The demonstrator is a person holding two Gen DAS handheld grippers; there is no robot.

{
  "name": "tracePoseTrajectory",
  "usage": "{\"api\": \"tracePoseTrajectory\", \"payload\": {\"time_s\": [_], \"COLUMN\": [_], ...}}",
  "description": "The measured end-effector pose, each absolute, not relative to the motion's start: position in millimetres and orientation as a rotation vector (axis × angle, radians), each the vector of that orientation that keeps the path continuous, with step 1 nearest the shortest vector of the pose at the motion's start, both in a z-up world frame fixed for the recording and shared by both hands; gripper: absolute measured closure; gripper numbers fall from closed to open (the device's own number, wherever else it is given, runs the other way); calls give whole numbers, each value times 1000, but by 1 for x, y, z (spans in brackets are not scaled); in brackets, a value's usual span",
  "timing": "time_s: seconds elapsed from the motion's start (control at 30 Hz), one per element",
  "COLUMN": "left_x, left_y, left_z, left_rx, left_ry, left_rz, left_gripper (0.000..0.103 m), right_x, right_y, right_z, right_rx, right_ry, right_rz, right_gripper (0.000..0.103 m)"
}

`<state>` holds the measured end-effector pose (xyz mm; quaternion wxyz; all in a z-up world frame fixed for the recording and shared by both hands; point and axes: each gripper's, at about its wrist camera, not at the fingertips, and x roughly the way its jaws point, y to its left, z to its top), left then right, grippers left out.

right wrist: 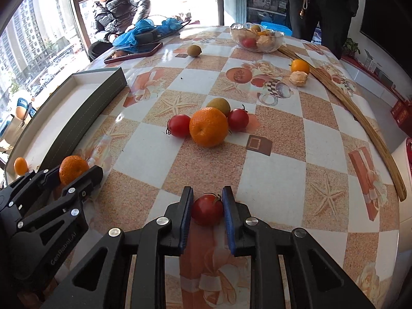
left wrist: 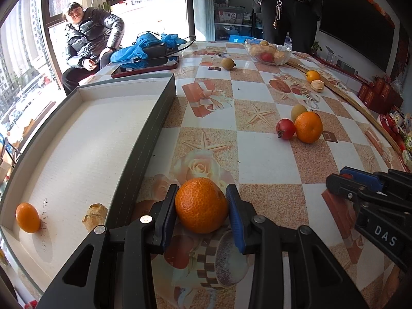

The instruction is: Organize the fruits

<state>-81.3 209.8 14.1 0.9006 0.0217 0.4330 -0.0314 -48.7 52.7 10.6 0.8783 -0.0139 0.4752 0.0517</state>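
Your left gripper (left wrist: 201, 207) clamps a dimpled orange mandarin (left wrist: 201, 205) beside the shallow grey-walled cardboard tray (left wrist: 154, 118); your right gripper (right wrist: 207, 209) pinches a small red tomato (right wrist: 207, 209) over the patterned tablecloth (right wrist: 270, 180). Squeeze harder and the tomato could split.

Bright window (left wrist: 23, 51) daylight; sharp; fisheye-warped edges.

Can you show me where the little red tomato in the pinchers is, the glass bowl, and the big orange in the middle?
tomato (right wrist: 207, 209): right wrist view, middle of its red skin.
glass bowl (right wrist: 276, 41): right wrist view, right rim.
big orange (right wrist: 209, 126): right wrist view, centre of its peel.
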Motion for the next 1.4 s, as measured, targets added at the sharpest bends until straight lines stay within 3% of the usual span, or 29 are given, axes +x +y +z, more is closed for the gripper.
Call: {"api": "tracePoseTrajectory", "payload": {"time_s": [0.33,1.03,1.3,1.4], "left_x": [-93,-84,-62,-50], "left_y": [201,216,184,167], "left_z": [18,29,39,32], "left_rx": [39,-88,-4,45], "left_ry": [965,988,955,965], "left_rz": [-97,-163,-233,-230], "left_gripper": [63,62,36,35], "right_x": [-97,-98,-98,-98], "right_y": [19,14,13,13], "right_z": [8,8,8,8], "right_rx": [-2,28,33,34], "right_ry": [888,863,862,862], "right_rz": [51,64,66,67], "right_gripper": [79,78,78,79]}}
